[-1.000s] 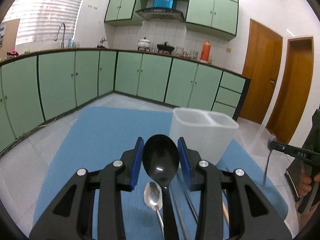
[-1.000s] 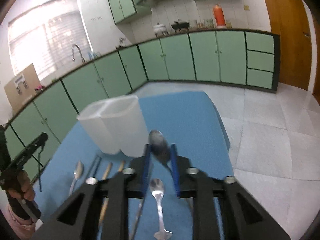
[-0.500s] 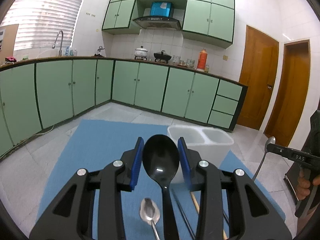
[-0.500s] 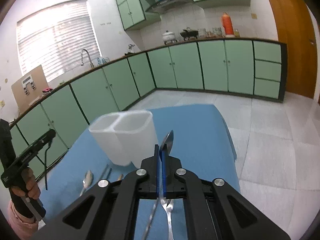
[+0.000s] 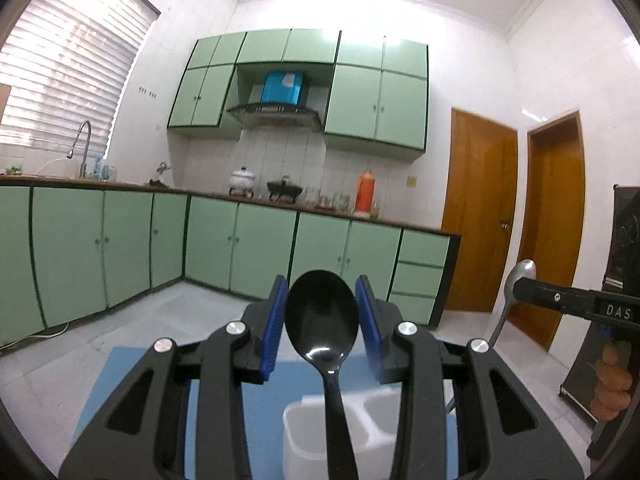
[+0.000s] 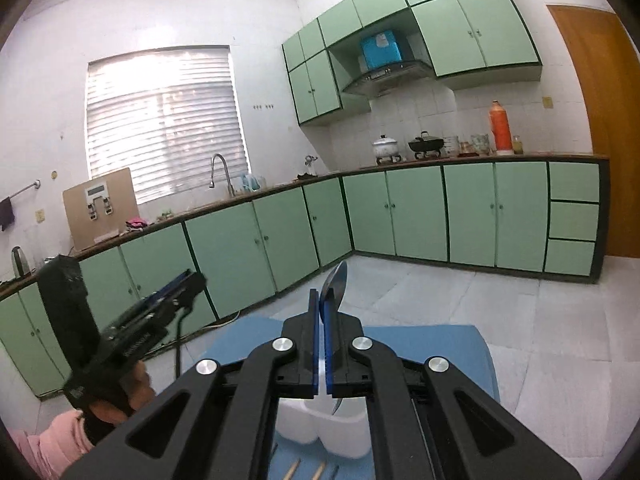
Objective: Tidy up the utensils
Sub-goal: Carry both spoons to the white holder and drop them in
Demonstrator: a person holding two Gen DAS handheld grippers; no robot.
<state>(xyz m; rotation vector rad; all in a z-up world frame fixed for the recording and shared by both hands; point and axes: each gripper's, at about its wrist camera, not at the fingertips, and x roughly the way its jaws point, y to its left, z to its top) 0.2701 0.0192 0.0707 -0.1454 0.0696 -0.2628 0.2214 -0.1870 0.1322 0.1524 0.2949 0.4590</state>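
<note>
Two utensils are lifted and none yet sorted, as far as the views show. At lower centre of the left wrist view, the left gripper point(image 5: 322, 328) carries a black plastic serving spoon point(image 5: 322, 320), bowl upright between the blue pads; the fingers point(image 5: 273, 326) stand part-way apart, apparently clamped on the handle lower down, though the contact point is hidden behind the gripper body. Below it, at the bottom of the frame, sits the white translucent two-compartment plastic holder point(image 5: 304, 432) on the blue mat point(image 5: 120, 384) covering the tabletop; the compartments look empty from what shows. In the right wrist view, the right gripper point(image 6: 322, 320) has its fingers pressed together on a slim stainless-steel spoon point(image 6: 338, 280), its bowl edge-on above the pads, with the holder point(image 6: 340, 440) directly beneath. Wooden chopsticks point(image 6: 294, 470) and other pieces at the bottom edge remain on the mat. Both spoons still need dropping in, and the rest collecting.
</note>
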